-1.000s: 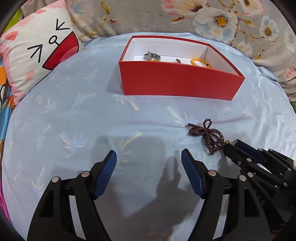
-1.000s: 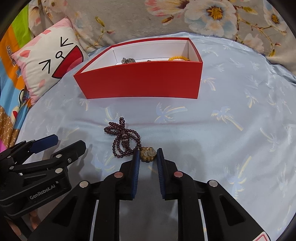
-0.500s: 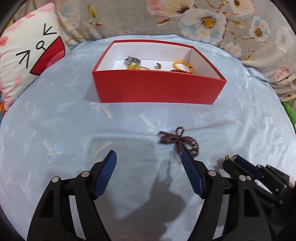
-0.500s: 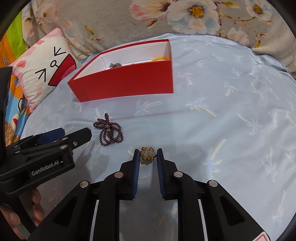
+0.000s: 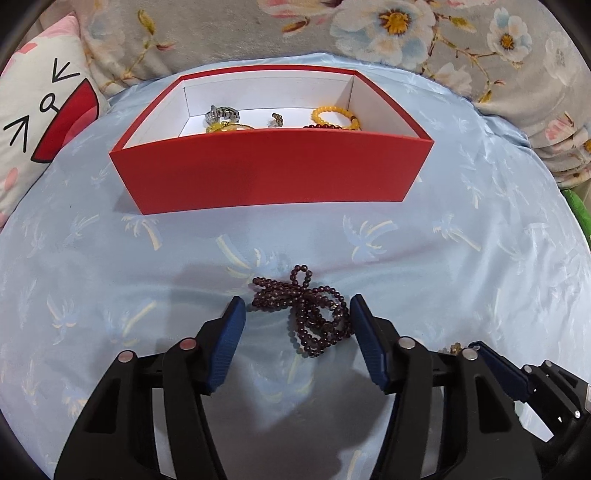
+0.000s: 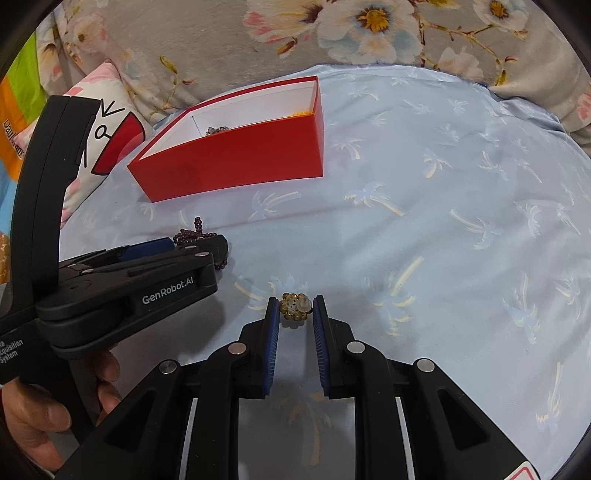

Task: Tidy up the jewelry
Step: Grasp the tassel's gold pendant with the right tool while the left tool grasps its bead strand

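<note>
A dark maroon bead necklace (image 5: 306, 314) lies bunched on the blue sheet, between the open fingers of my left gripper (image 5: 297, 314), which straddles it low over the sheet. My right gripper (image 6: 294, 310) is shut on a small gold flower brooch (image 6: 294, 305) and holds it above the sheet. The red box (image 5: 273, 166) stands open behind, with a silver watch (image 5: 223, 113), a yellow bead bracelet (image 5: 332, 115) and other small pieces inside. The box also shows in the right wrist view (image 6: 236, 162), and the necklace (image 6: 195, 232) is partly hidden there by my left gripper (image 6: 207, 245).
A cat-face pillow (image 5: 40, 122) lies at the left of the box. A grey floral blanket (image 5: 406, 33) runs along the back. The blue palm-print sheet (image 6: 443, 221) spreads to the right of the box.
My left gripper moved right and forward until its open fingers came around the maroon necklace. My right gripper lifted away to the right with the brooch in it.
</note>
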The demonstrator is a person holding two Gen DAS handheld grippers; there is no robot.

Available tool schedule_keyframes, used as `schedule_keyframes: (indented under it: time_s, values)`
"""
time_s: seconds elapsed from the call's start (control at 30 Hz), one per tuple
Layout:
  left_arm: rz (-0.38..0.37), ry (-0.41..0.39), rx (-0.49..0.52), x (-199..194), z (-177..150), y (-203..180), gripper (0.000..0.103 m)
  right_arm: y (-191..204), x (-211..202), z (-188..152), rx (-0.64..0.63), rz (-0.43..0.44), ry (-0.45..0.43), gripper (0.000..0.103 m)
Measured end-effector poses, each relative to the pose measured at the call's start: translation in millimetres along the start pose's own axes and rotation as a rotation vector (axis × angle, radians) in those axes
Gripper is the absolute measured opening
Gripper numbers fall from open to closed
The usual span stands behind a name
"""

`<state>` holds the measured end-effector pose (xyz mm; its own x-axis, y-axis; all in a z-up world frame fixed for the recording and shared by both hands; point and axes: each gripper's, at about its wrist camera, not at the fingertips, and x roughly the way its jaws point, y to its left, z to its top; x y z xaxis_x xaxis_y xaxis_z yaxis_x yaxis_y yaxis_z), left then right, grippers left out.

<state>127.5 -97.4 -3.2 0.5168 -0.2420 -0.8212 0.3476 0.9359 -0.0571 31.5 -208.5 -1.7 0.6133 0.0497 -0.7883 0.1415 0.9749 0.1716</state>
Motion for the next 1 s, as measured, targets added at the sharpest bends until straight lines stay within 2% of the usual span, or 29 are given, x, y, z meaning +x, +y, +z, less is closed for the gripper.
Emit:
schedule_keyframes:
  time_s: [0.13,0.27,0.3,0.67,1.0]
  values:
    - [-0.004,-0.004,0.008,-0.8,0.7,0.5,0.038,-1.5,2.6,0.1,0.011,0.005,0.006,0.017]
    - [-0.018,-0.003,0.013,-1.9,0.0,0.9,0.018,0.0,3.9,0.4,0.009,0.009,0.008,0.017]
    - [-0.021,-0.004,0.015,-2.3,-0.3,1.1,0.016,0.2,4.1,0.7,0.009,0.011,0.008,0.017]
    - [-0.037,-0.009,-0.002,-18.5,-8.4,13.7,0.008,8.8,-5.8,2.7,-0.002,0.030,-0.014,0.017]
    - [-0.035,-0.029,-0.029,-41.2,-18.6,33.4,0.007,29.0,-16.8,1.9,-0.035,0.054,-0.032,0.017]
